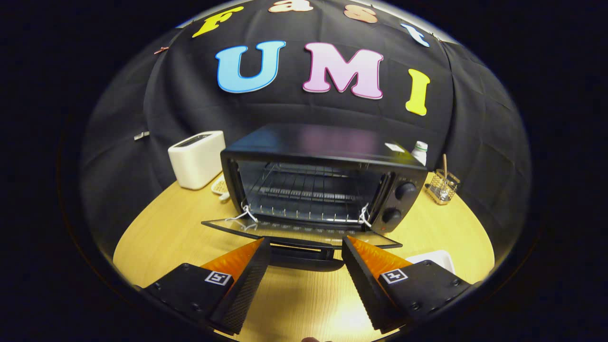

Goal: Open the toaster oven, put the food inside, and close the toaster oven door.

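Toaster oven [327, 142] stands at the middle of the round wooden table [161, 228], its glass door [247, 227] folded fully down toward the viewer and the wire rack [304, 190] inside bare.

Left of the oven, near its rear corner, sits a white pop-up toaster [197, 159]; a small pale object lies on the table between the two, too small to identify.

At the oven's front, the door handle [304, 259] lies just ahead of the gripper [306, 247]. The fingers stand wide apart, one to each side of the handle, and grip nothing; whether their tips touch the door edge cannot be told.

On the oven's right face are two control knobs [403, 191]. Behind its right rear corner a white bottle [420, 151] shows; further right stands a small wire holder [442, 186] with a stick in it. Right of the door, partly hidden by the right finger, lies a white dish [437, 259]; its contents are hidden.

Assessment: opening appears done; the food is not yet loaded. Risks from here:
- A careless swing toward the dish could catch the lowered door and shift the oven.
- Food gripped loosely may drop onto the glass instead of the rack.
- String ties at both hinges could snag a finger on entry.
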Demonstrator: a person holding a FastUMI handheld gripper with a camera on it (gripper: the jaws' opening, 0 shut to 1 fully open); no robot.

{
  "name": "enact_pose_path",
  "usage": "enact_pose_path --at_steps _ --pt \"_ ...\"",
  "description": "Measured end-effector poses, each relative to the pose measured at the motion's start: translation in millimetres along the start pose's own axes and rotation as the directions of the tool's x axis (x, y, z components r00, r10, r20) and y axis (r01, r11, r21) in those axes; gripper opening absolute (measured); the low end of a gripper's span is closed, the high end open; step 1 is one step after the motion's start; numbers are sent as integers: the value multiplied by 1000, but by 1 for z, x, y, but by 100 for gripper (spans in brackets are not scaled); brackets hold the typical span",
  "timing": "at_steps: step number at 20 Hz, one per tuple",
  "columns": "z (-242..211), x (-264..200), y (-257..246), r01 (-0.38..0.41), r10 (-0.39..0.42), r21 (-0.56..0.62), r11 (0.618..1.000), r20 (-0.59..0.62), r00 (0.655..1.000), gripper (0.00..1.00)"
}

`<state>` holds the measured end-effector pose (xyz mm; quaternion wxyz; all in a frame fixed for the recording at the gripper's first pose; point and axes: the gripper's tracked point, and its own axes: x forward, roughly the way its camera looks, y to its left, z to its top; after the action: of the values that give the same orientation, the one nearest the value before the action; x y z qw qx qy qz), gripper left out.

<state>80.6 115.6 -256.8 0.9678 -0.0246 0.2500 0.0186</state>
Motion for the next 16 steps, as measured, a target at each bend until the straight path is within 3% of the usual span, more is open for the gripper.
enact_pose_path --at_steps 5,10,16 --pt "-91 -4 -9 10 -5 18 1000 -255 967 99" --pt "-76 -46 -40 -35 27 -36 999 -210 977 99" --pt "-52 -80 -147 22 -21 2 1000 -228 973 99"
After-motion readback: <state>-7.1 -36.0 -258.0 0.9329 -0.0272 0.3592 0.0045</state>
